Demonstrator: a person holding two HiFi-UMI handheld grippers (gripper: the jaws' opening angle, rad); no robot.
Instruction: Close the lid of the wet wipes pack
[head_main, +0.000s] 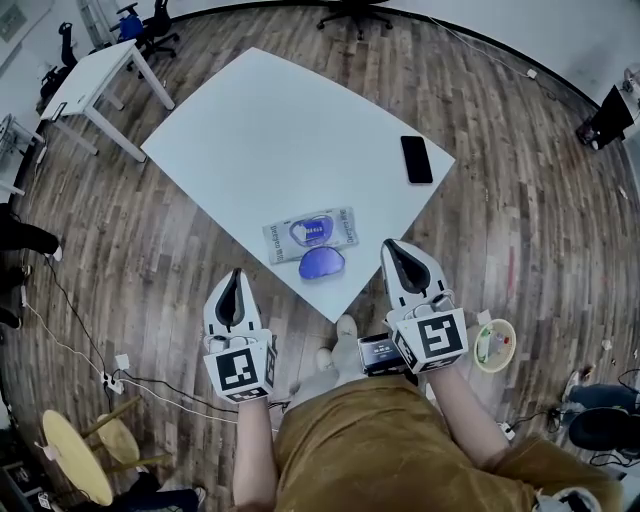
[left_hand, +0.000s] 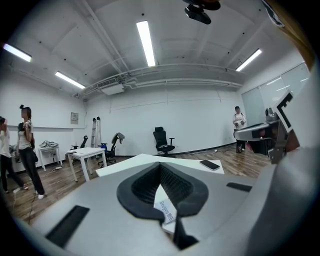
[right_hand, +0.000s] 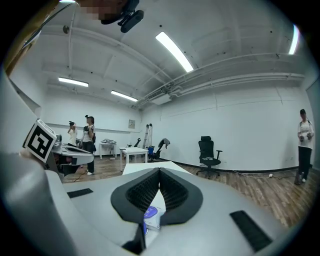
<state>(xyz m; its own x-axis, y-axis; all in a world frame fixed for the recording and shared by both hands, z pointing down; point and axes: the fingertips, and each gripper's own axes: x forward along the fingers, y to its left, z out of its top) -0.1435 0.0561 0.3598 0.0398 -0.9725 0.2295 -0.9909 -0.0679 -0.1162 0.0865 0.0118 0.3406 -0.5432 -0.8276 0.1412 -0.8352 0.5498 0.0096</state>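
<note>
Though empty, both tongs (head_main: 236, 271) (head_main: 391, 243) closed

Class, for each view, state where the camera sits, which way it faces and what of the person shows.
Head view: on the person's head, facing steeply down at the table, wet wipes pack and phone; forearms, left gripper, right gripper show.
Left gripper view: on the left gripper, facing across the room; shut jaws show.
Right gripper view: on the right gripper, likewise; shut jaws show.
Shared: all three show the pack.
</note>
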